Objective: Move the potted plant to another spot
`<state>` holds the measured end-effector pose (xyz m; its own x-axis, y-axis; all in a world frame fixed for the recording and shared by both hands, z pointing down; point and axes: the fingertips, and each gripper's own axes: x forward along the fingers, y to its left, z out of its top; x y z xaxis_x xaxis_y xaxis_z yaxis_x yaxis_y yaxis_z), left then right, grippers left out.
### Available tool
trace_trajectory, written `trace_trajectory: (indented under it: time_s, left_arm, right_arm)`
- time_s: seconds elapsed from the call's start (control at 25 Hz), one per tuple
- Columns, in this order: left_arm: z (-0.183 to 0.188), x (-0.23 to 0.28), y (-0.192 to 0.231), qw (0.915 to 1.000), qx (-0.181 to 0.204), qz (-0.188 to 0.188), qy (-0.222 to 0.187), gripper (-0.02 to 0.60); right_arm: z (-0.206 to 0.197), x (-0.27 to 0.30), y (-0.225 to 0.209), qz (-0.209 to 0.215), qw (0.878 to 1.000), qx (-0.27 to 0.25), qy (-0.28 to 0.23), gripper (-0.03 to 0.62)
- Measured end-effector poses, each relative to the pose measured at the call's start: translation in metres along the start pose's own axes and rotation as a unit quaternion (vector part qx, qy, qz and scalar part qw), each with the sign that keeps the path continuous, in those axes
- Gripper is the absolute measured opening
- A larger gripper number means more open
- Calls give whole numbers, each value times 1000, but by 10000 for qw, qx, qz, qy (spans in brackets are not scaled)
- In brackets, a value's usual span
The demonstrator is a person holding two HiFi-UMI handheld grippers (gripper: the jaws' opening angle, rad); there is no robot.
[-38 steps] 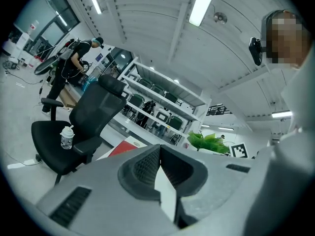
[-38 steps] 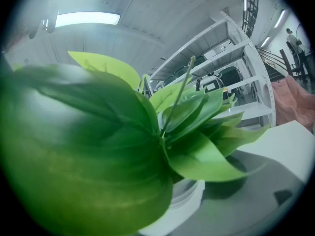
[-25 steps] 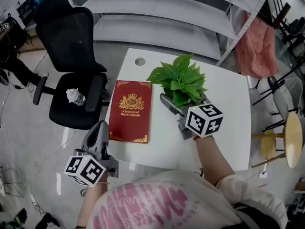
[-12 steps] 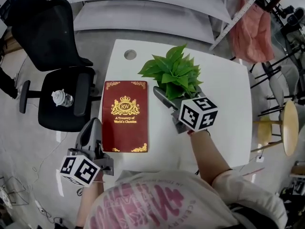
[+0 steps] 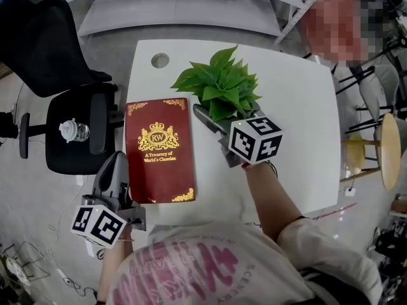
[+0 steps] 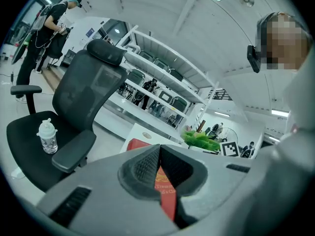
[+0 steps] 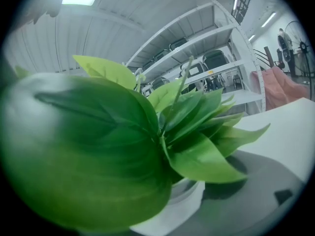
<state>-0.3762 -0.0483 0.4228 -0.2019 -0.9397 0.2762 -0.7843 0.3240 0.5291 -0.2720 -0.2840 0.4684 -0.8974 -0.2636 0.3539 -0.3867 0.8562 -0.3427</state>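
The potted plant, green leaves in a white pot, stands at the back middle of the white table. My right gripper reaches under the leaves from the near side, its jaws on either side of the pot. One grey finger shows at the left; leaves hide the other. In the right gripper view the pot rests against the right jaw's grey inner face, so the grip looks closed on it. My left gripper is shut and empty, hanging off the table's near left edge beside the book.
A red hardback book lies left of the plant. A round cable hole is at the table's back left. A black office chair with a water bottle stands left of the table, and a wooden stool at the right.
The head view has shifted, so everything sits a little further left and higher. The plant, the book and both grippers keep their places relative to the table.
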Motion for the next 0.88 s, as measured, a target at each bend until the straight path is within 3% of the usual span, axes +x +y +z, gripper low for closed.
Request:
trace_trajectory:
  time_s: [0.36,0.72,0.88]
  left_arm:
    - [4,-18,14,9998,-96,119,119,3]
    - [18,-13,13,9988,29,-369,326,3]
    - [29,-14,14,9986,14,-447,265,3]
  right_arm:
    - [-7,4,4,-175,9996,-204,48,543]
    - [-14,1,3,-652,9966,-469,206,543]
    - [-18,-3,1,-816,9961,-310,158,543]
